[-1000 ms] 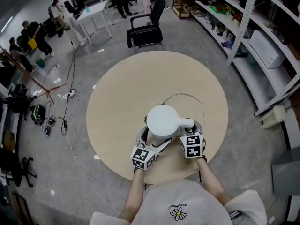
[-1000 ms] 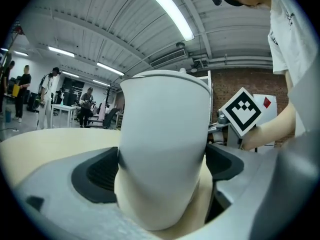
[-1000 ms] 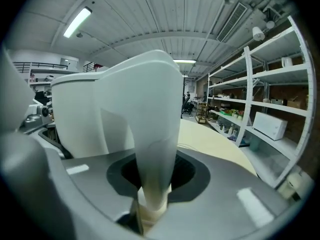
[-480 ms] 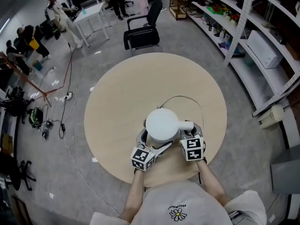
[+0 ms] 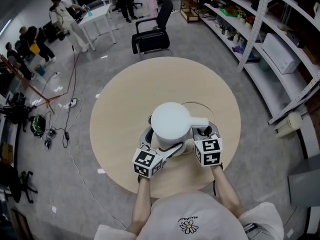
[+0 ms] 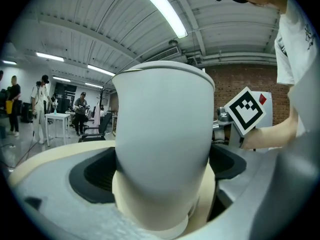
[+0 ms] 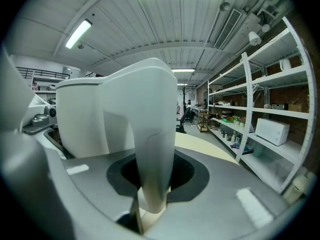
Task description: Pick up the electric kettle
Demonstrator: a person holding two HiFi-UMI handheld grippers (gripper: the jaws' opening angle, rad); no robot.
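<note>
The white electric kettle [image 5: 171, 122] hangs just above the round beige table [image 5: 125, 99], held from the near side by both grippers. My left gripper [image 5: 162, 145] has its jaws spread wide around the kettle's lower body [image 6: 162, 139], the dark pads [image 6: 95, 174] pressing on either side. My right gripper [image 5: 202, 133] is shut on the kettle's handle [image 7: 155, 149], which stands upright between its jaws, with the body [image 7: 80, 119] to its left. The kettle's underside is hidden in the head view.
A thin black cable [image 5: 200, 104] loops on the table behind the kettle. A black office chair [image 5: 150, 31] stands beyond the table's far edge. Metal shelving [image 5: 270, 29] runs along the right. People [image 5: 62, 16] and floor cables [image 5: 65, 109] are at the left.
Both grippers have risen together with the kettle, which now looks larger and nearer in the head view. Both grips are unchanged.
</note>
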